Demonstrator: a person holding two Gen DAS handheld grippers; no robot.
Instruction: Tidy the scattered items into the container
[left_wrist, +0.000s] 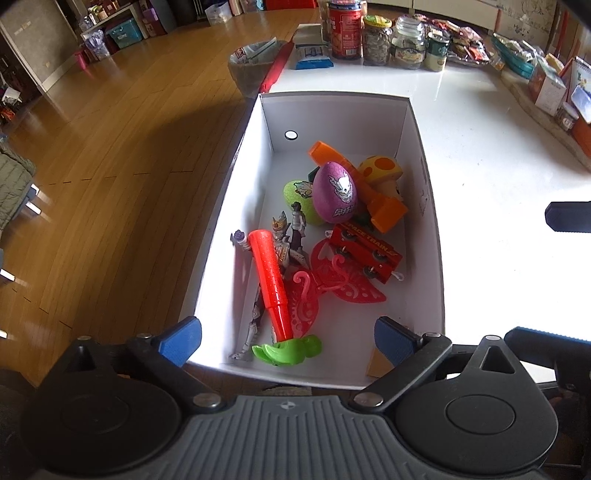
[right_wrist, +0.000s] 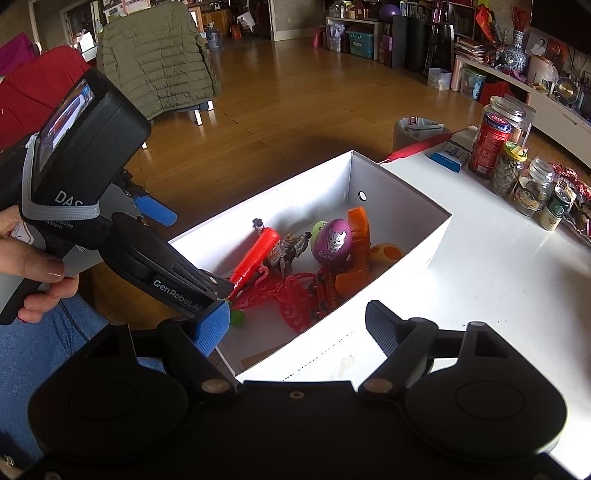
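Note:
A white cardboard box (left_wrist: 243, 158) sits at the table's left edge and holds several toys. Among them are a red tube with a green base (left_wrist: 269, 280), a purple egg (left_wrist: 334, 192), a green egg (left_wrist: 295, 195), a silver figure (left_wrist: 291, 240), a red train car (left_wrist: 365, 253), a red butterfly (left_wrist: 349, 286), an orange toy (left_wrist: 386, 212) and a yellow mushroom (left_wrist: 380, 170). My left gripper (left_wrist: 288, 343) hangs open above the box's near end, nothing between its blue pads (left_wrist: 181, 341). My right gripper (right_wrist: 273, 325) stands open and empty over the box's near corner (right_wrist: 258, 354).
The white table (left_wrist: 498, 192) stretches right of the box. Jars and a red can (left_wrist: 345, 31) line its far edge, with snack packets and boxes at the far right. A grey bin (left_wrist: 247, 68) stands on the wooden floor beyond. A hand (right_wrist: 33, 266) grips the left tool.

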